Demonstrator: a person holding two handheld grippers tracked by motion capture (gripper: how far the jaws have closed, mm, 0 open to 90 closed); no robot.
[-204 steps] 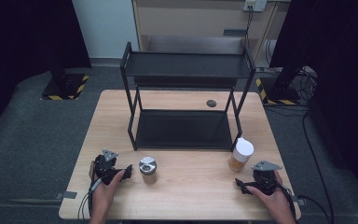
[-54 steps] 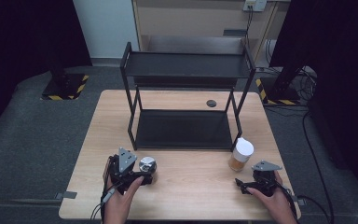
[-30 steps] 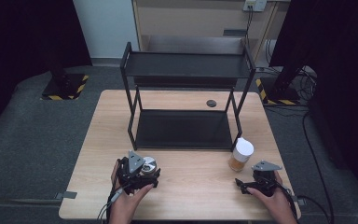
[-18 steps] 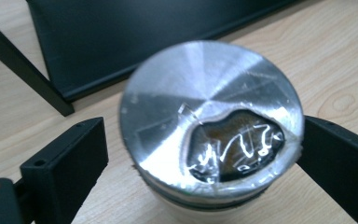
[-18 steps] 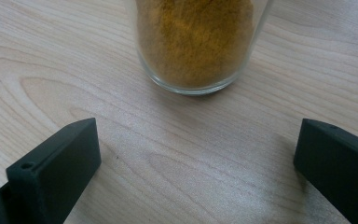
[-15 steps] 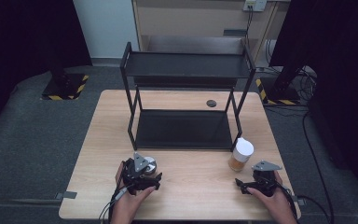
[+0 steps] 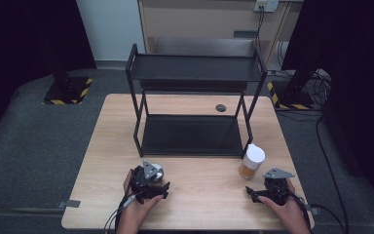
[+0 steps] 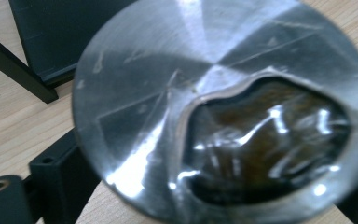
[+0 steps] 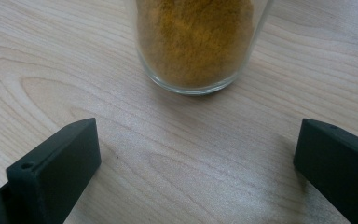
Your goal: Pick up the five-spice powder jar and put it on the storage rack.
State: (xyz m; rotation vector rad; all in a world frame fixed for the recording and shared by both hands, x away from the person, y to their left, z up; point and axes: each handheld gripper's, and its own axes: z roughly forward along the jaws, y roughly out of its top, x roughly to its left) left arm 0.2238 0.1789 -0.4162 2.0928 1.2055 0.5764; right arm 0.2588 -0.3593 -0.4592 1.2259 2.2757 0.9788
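A small round tin with a shiny metal lid point(image 7: 157, 170) stands on the wooden table point(image 7: 204, 195) in front of the shelf. My left gripper point(image 7: 153, 176) is over it. In the left gripper view the lid point(image 8: 168, 84) is very close, with a black jaw low on either side of the tin, spread wide. A glass jar of orange powder with a white cap point(image 7: 252, 162) stands at the right. My right gripper point(image 7: 254, 193) rests on the table just short of the jar point(image 9: 196, 42), open, with bare wood between its jaws.
A black two-tier metal shelf point(image 7: 192, 73) stands at the middle back of the table, both tiers bare. A small dark disc point(image 7: 220, 107) lies behind it. Cables trail from both grippers over the near edge.
My left gripper has moved right and forward from the table's left front to the tin, and its jaws now stand on both sides of it. The right gripper and jar have stayed put.
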